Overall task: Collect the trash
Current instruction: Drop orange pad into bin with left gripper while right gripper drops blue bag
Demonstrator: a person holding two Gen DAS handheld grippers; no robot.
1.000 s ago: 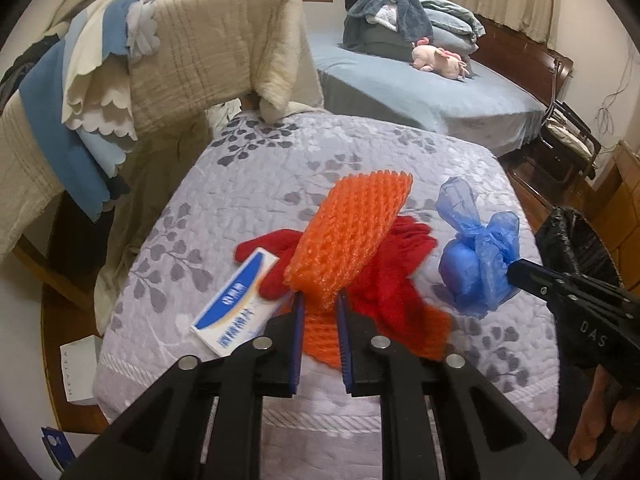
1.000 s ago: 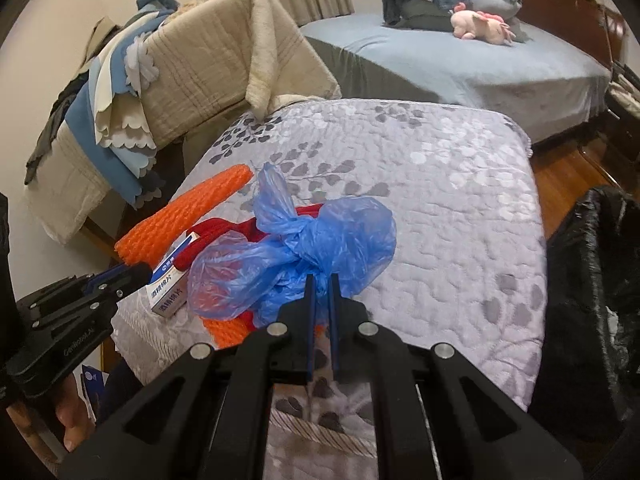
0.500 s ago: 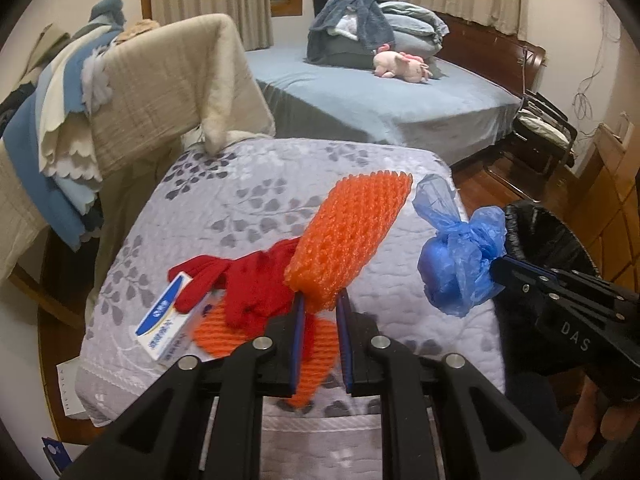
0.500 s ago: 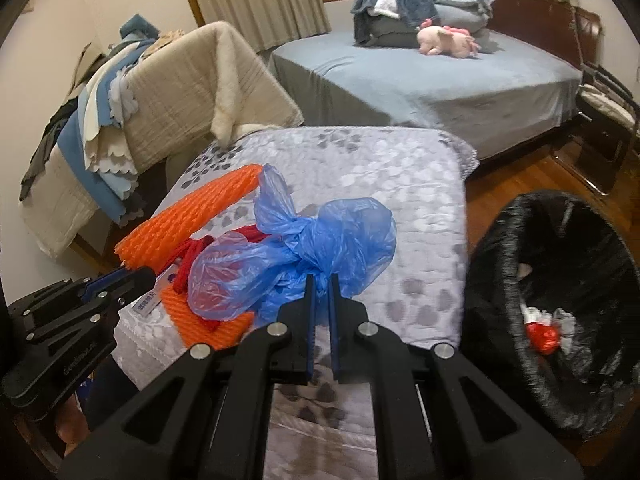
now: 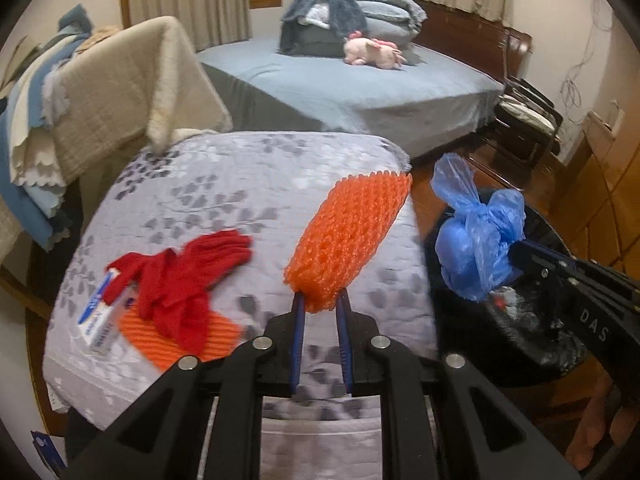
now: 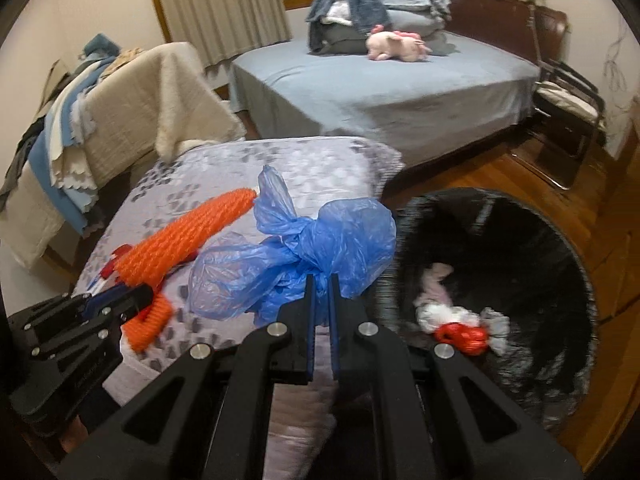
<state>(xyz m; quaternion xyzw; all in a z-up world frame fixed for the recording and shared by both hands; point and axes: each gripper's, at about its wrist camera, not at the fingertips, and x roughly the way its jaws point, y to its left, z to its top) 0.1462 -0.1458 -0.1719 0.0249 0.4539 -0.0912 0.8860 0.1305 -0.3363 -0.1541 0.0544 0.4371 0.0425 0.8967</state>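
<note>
While both loads hang clear of the quilted surface [image 5: 224, 184], each tool clamps its item at one end so the rest projects forward, away from the fingers. At bottom centre of the left wrist view, the left gripper [image 5: 320, 312] holds its jaws narrow on the orange foam net [image 5: 344, 240]. At bottom centre of the right wrist view, the right gripper [image 6: 321, 292] is pinched nearly closed on the knotted blue plastic bag [image 6: 304, 252]. At the right of that view, the black-lined bin [image 6: 560, 240] stands open on the floor (scraps already inside), evidently the destination. At left of the left view, red gloves [image 5: 180, 276], a small box [image 5: 100, 320] and another orange net [image 5: 160, 336] lie on the quilt. Beyond, upper centre, stands a bed [image 5: 340, 88].
</note>
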